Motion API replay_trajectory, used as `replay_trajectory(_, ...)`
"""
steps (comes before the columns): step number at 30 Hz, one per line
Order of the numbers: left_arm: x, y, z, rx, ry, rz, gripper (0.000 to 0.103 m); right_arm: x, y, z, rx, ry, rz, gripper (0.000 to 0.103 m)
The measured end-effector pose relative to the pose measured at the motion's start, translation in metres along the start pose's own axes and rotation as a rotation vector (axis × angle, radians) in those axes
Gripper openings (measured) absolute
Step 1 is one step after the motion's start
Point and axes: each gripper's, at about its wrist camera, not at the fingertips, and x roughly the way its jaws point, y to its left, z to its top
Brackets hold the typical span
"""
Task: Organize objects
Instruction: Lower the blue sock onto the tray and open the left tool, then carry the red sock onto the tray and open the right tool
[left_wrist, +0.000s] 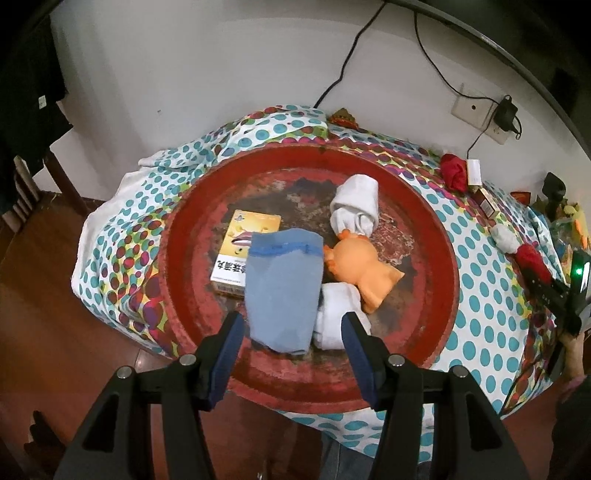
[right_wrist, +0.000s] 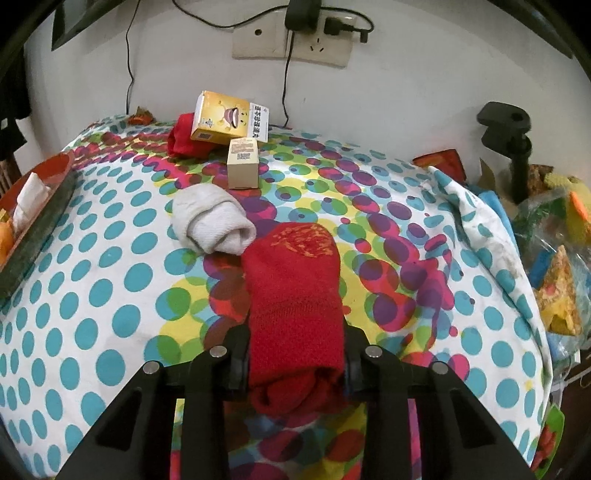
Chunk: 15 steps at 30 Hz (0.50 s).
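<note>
In the left wrist view a round red tray holds a yellow box, a blue sock roll, two white sock rolls and an orange toy. My left gripper is open, its fingers wide on either side of the blue roll's near end, not touching it. In the right wrist view my right gripper is shut on a red sock roll above the dotted cloth. A white sock roll lies just beyond it.
On the cloth near the wall stand a yellow box, a small beige box and another red sock roll. The tray's edge is at the left. Clutter and a black clamp sit at the right. Wall sockets and cables are behind.
</note>
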Motion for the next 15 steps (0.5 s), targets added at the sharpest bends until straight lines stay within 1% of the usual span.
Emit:
replay_trajectory(4,-0.008,0.007,0.002,-0.016,-0.015,0.006,0.056,-0.011,0.004,-0.005,0.049,-0.017,0.016,0.032)
replay_trajectory(8,-0.016,0.008,0.003,-0.010,-0.033,0.015,0.056,-0.022,0.018,-0.006,0.058,-0.029,0.054,0.032)
replay_trajectory(12,-0.022,0.007,0.003,-0.004,-0.033,-0.005,0.056,-0.038,0.040,-0.003,0.040,-0.057,0.101,0.032)
replay_trajectory(15,-0.027,0.005,0.004,0.007,-0.042,-0.009,0.056,-0.052,0.062,0.004,0.001,-0.081,0.127,0.032)
